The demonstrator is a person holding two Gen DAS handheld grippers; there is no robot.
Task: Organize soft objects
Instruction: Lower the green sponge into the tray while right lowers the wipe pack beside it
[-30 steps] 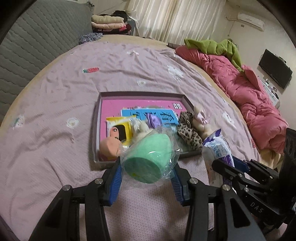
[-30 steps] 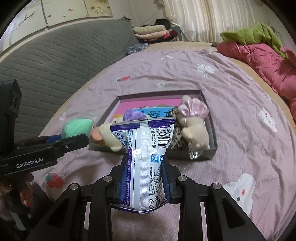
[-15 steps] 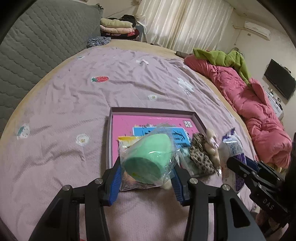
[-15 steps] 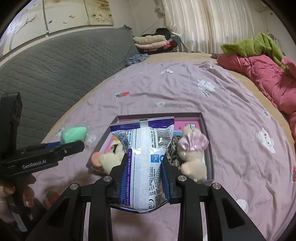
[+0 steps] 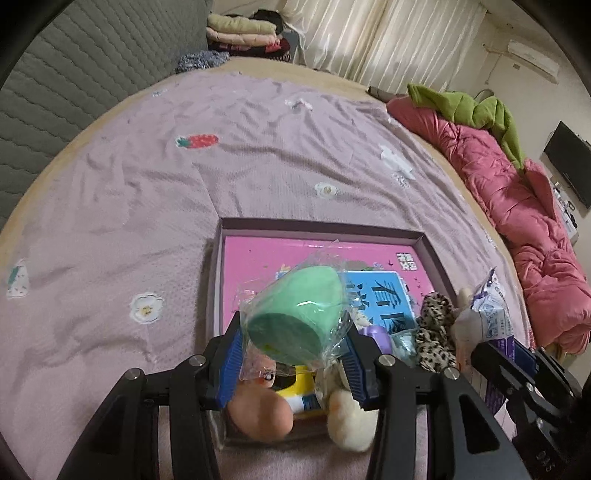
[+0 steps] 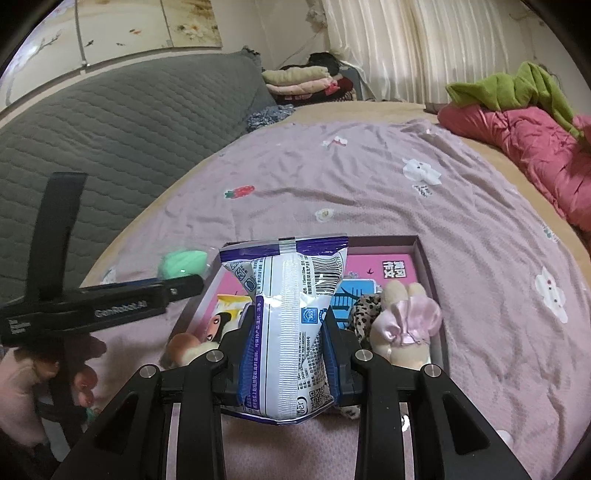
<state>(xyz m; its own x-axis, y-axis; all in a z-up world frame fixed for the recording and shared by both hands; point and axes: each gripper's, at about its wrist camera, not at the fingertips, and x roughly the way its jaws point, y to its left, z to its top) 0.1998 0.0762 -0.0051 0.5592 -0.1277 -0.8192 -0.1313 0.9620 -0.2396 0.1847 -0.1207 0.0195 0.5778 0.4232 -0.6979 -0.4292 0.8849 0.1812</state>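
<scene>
Change, left side: the left gripper (image 5: 293, 350) has carried its load forward; a second back it hung short of the box, and here it is over the near end of the shallow box (image 5: 321, 226).
Change, right side: the right gripper (image 6: 288, 354) has come forward too, its pack now over the box's near rim instead of in front of it.
Left claw: pinching the green sponge (image 5: 295, 314), one, sealed in clear wrap, blue pads pressed on both flanks, held above the box contents.
Right claw: pinching the tissue pack (image 6: 288, 325), one, white and purple, upright, squeezed in at the waist.
Box count: one, purple-walled with a pink printed floor, lying on the lilac bedspread (image 5: 147, 192).
Inside the box: one leopard-print scrunchie (image 5: 434, 332), one plush bunny with a pink satin bow (image 6: 402, 325), one peach round puff (image 5: 260, 413), one cream fluffy piece (image 5: 347, 421), one small purple item, too hidden to name.
Person: one hand (image 6: 79, 365) on the left gripper's handle, pink sleeve.
Around the bed: one pink quilt (image 5: 517, 206) with one green garment on top, one stack of folded clothes (image 5: 243, 33) at the far end.
</scene>
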